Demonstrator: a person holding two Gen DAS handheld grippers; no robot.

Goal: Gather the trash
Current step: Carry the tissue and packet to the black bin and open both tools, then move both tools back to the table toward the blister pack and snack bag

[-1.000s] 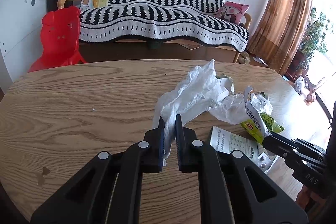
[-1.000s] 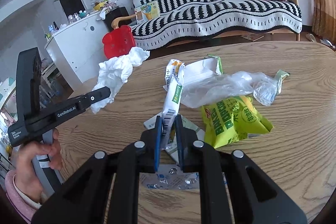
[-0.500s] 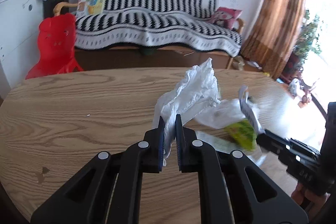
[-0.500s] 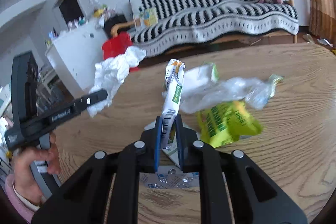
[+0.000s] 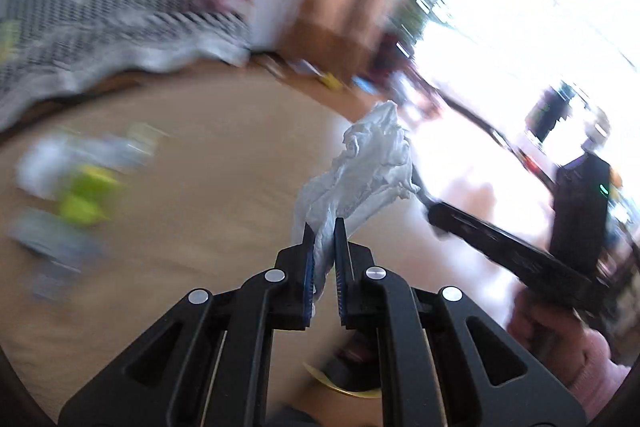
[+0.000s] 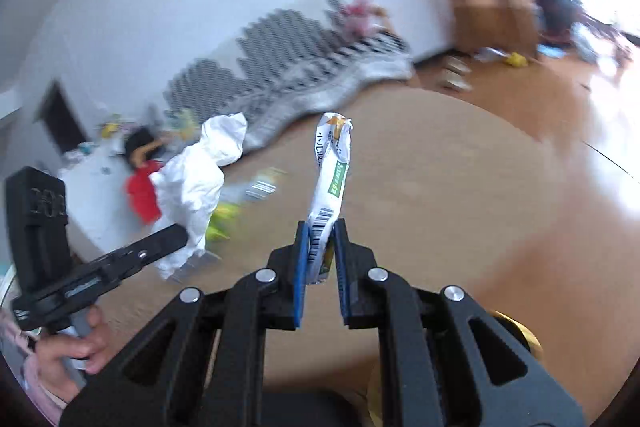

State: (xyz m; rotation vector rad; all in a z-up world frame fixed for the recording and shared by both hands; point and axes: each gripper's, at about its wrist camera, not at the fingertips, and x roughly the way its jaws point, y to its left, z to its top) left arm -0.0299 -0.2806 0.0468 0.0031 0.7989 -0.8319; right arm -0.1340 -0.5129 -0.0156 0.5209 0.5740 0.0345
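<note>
Left gripper: clamped on crumpled white tissue, held aloft beside the table.
Right gripper: pinching barcode wrapper, upright, clear of tabletop.
Technique: keep both grips firm, carry level, release only above bin.
Leftovers: yellow-green packet on table.

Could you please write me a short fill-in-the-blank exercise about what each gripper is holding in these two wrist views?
1. The left gripper is shut on a crumpled ____ tissue.
2. The right gripper pinches a wrapper printed with a black ____ near its pads.
3. Both pieces of trash are held above a ____ table.
4. On the table, blurred, lies a ____ snack bag.

Missing words: white; barcode; wooden; yellow-green
</note>
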